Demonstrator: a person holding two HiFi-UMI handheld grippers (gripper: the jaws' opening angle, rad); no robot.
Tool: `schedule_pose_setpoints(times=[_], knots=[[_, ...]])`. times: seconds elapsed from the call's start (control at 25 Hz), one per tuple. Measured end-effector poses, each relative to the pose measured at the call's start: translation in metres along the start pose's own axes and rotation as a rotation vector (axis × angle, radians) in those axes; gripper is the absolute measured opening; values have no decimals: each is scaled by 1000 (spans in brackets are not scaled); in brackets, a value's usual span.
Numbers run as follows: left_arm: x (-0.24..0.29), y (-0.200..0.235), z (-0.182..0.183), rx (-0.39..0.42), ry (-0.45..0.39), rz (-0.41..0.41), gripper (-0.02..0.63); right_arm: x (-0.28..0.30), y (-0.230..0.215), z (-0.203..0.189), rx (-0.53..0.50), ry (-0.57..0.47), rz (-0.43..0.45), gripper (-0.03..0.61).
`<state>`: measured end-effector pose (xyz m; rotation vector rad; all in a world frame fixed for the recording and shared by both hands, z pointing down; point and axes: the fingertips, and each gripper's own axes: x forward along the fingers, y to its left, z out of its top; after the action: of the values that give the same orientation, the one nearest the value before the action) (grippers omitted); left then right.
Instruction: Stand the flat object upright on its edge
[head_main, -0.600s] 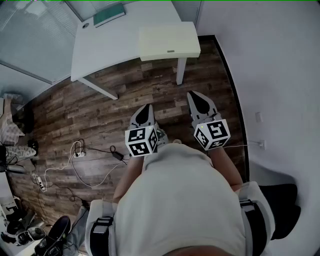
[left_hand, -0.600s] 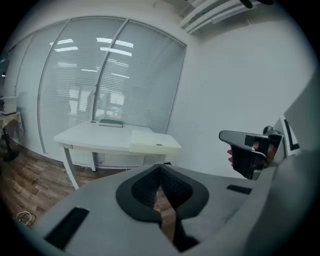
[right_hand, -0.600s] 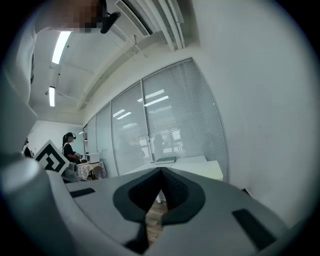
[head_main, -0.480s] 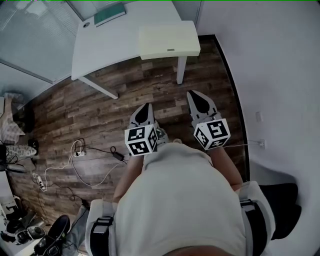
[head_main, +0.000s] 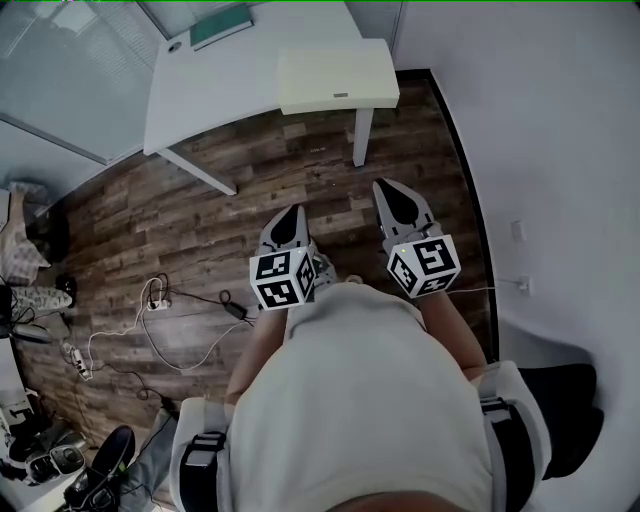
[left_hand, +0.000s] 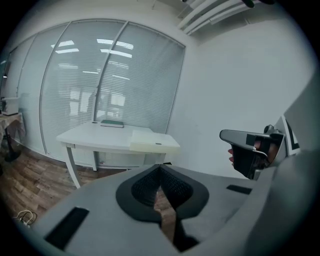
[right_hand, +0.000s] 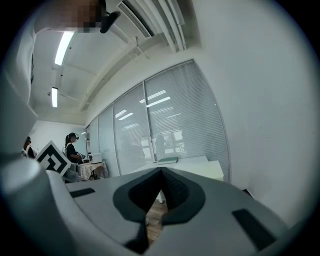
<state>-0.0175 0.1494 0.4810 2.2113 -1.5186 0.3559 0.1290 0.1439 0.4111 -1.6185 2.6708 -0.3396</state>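
The person is holding the left hand-held gripper (head_main: 292, 214) and the right hand-held gripper (head_main: 390, 195) close to the body over the wooden floor (head_main: 200, 210), well apart from the white counter (head_main: 215, 95). Each hand-held gripper is showing its jaws pressed together at the tips, with nothing between them. The flat cream object (head_main: 335, 78) is lying flat on the counter's near right corner, overhanging its edge. A green book (head_main: 220, 25) is lying at the counter's far edge. Cables (head_main: 160, 300) are trailing across the floor.
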Motion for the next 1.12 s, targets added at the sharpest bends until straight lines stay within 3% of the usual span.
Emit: schedule_pose_setpoints(times=[0.52,1.12], knots=[[-2,-1,-7,-6,18,-6,20,-2,5,-1,34,-3,13,19],[38,20,22,-3,14,-29,20,40,-15,8,68,-13,-25,19]])
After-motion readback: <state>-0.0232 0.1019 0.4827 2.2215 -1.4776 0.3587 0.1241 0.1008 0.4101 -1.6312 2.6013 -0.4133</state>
